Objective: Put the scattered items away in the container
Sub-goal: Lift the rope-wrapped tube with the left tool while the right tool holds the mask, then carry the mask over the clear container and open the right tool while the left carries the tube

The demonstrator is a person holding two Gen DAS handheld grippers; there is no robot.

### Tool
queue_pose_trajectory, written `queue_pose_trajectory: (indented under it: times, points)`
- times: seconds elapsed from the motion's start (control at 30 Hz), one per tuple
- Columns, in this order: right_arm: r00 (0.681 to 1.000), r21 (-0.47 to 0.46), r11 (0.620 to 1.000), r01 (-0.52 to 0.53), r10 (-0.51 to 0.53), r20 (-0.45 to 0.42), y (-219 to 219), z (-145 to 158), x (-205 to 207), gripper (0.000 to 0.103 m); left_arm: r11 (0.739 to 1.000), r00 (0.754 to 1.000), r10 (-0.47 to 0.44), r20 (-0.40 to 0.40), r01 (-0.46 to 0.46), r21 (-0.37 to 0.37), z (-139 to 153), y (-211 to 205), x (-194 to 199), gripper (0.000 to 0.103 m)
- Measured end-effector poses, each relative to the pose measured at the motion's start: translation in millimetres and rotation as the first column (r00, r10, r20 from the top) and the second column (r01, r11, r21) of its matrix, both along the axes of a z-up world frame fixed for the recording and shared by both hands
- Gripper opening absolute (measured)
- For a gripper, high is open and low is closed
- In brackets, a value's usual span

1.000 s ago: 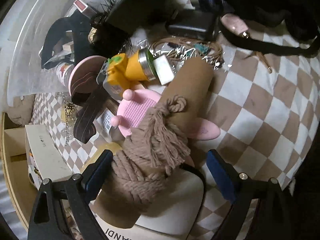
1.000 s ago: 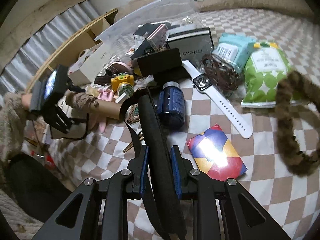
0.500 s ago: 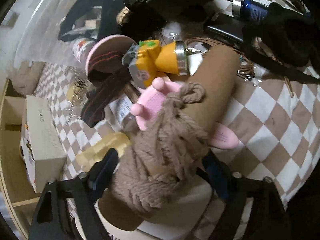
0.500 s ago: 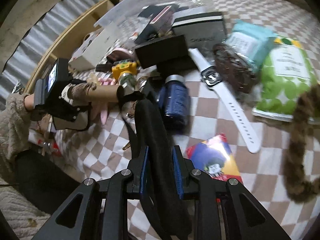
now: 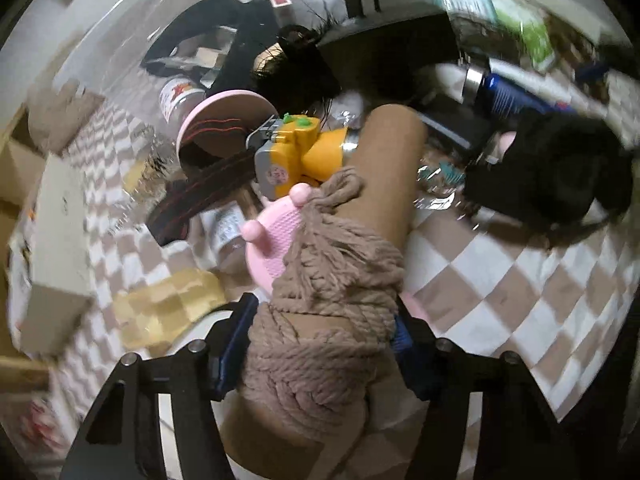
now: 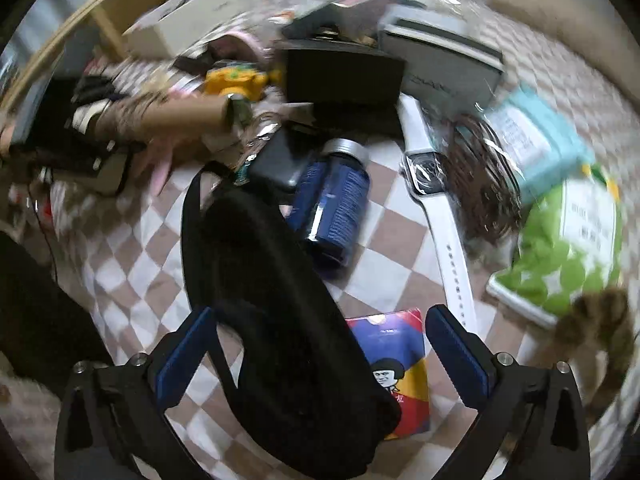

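Closing around a brown cardboard tube wound with beige yarn (image 5: 320,320), the left gripper (image 5: 324,332) is risking slippage; right gripper (image 6: 320,352), opening, is releasing the black padded eye mask (image 6: 280,300).

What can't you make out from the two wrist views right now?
- Left wrist view: the near end of the cardboard tube wound with yarn is cut off by the bottom edge; the yarn hides the left gripper pads, so contact is unclear.
- Left wrist view: the clear container is blurred; its contents are unreadable.
- Right wrist view: the black eye mask covers part of the colourful card box.
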State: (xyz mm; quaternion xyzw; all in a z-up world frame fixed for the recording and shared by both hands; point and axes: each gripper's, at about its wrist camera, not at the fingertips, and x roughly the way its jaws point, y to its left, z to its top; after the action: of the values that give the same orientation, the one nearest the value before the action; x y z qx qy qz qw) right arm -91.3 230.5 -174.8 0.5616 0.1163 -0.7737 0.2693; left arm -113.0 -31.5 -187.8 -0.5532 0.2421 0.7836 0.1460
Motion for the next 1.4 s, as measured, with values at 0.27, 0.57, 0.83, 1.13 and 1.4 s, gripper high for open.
queue_pose_trajectory:
  times: [0.27,0.57,0.83,1.13,1.4]
  points:
    - [0.968,0.3,0.93,-0.215,0.243,-0.059,-55.9,-25.8,29.7,0.103,0.979,0.997,0.064,0.048,-0.072,0.19,-0.4,-9.3,1.9,0.059]
    - [0.972,0.394,0.907,-0.151,0.209,-0.109,-62.1,-45.4,29.3,0.068,0.966,0.997,0.071,0.03,-0.076,0.247,3.8,-16.1,13.3,0.057]
    - [0.984,0.249,0.968,-0.021,0.063,-0.166,-38.8,-13.2,34.5,0.067,0.946,0.995,0.096,-0.006,-0.089,0.312,22.9,-18.2,21.0,0.056]
    - [0.976,0.05,0.989,0.138,-0.127,-0.179,-35.3,19.2,51.0,0.067,0.935,0.988,0.099,-0.117,-0.053,0.35,75.8,-13.8,35.3,0.056]
    - [0.95,-0.06,0.974,0.219,-0.227,-0.217,-22.4,51.9,55.2,0.067,0.925,0.973,0.119,-0.196,-0.037,0.378,121.9,-9.0,38.9,0.056]
